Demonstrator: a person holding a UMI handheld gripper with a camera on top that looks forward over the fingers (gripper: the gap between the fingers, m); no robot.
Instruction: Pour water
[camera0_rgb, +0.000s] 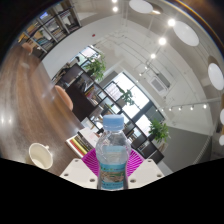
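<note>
White cup (40, 155) sits on the wooden table (25, 95), off to the left of the fingers and apart from them; we take it as the pour target. Centre: clear plastic bottle (113, 152), blue cap on, printed label round its middle, upright between the two magenta pads (91, 160). Both pads appear to press its sides, so we log the gripper (113, 172) as closed on the bottle at label height. We cannot read the fill level. Handling judgement: thin-walled plastic, likely light to moderate in weight, yields under squeeze, smooth and possibly slippery at the label. Best hold is mid-body, as now, with firm but not crushing force. Cap is on, so no water can pour yet.
</note>
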